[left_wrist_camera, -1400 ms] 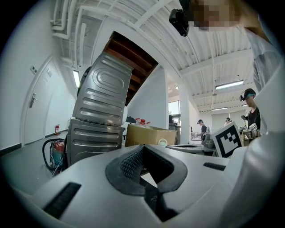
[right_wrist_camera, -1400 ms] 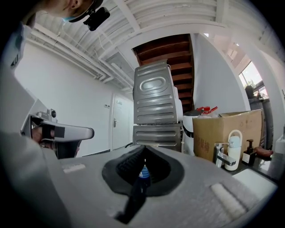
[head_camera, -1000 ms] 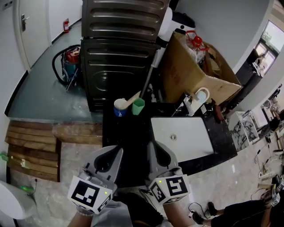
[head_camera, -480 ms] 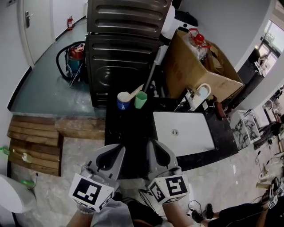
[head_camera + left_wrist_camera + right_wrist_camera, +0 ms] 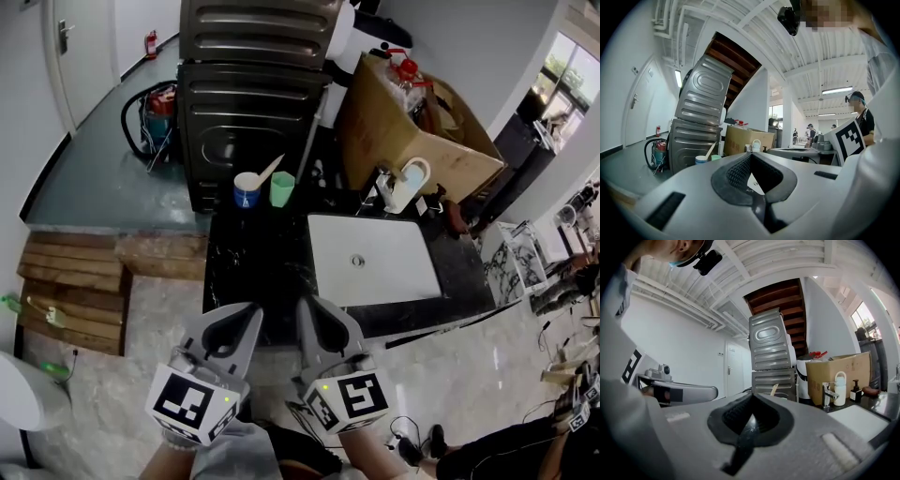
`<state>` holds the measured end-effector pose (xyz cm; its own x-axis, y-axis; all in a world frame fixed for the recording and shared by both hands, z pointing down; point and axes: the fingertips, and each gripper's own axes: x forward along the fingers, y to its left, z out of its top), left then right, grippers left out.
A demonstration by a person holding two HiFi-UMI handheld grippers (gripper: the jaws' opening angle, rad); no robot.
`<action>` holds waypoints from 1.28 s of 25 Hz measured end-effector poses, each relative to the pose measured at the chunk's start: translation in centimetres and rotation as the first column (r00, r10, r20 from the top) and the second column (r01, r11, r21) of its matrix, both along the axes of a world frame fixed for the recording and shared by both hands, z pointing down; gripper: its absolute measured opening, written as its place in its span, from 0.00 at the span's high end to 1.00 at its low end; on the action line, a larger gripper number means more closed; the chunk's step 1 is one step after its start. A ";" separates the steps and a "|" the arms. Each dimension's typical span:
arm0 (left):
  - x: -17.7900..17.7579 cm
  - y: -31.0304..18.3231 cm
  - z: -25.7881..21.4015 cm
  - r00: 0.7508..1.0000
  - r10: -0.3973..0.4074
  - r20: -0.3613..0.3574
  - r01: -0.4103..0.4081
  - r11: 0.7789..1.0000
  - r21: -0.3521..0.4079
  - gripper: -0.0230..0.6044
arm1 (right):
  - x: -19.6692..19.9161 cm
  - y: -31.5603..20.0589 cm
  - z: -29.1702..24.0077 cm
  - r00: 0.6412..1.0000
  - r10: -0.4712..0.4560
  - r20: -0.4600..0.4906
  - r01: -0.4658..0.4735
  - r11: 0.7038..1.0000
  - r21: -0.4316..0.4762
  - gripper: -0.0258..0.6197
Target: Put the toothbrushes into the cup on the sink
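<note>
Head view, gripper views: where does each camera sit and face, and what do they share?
Head view: on the head, steeply down at the sink; left hand-held gripper and right hand-held gripper show.
Left gripper view: behind its own shut jaws, level toward the blue cup; clothing shows.
Right gripper view: likewise, toward the faucet; clothing shows.
All share the stacked grey machines.

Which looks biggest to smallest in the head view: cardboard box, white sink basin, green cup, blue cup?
Brown cardboard box
White rectangular sink basin
Small green plastic cup and blue-and-white cup: these look about alike, so unranked.
</note>
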<state>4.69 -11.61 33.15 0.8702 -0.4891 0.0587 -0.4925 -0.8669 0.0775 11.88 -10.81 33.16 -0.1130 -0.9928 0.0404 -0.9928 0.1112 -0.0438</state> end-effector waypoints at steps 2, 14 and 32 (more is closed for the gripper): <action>0.4 1.8 -0.2 1.000 -0.005 0.001 0.005 1.000 0.005 0.96 | 0.3 1.8 -0.2 1.000 -0.008 -0.001 0.008 1.000 0.005 0.96; 0.8 11.4 -0.6 0.999 -0.047 0.003 0.047 0.999 0.020 0.96 | 0.6 11.0 -0.3 0.999 -0.053 0.004 0.053 0.998 0.023 0.96; -1.0 15.4 -2.0 0.998 -0.066 0.020 0.065 0.997 0.037 0.96 | -1.9 14.5 -2.2 0.996 -0.088 0.025 0.087 0.995 0.054 0.96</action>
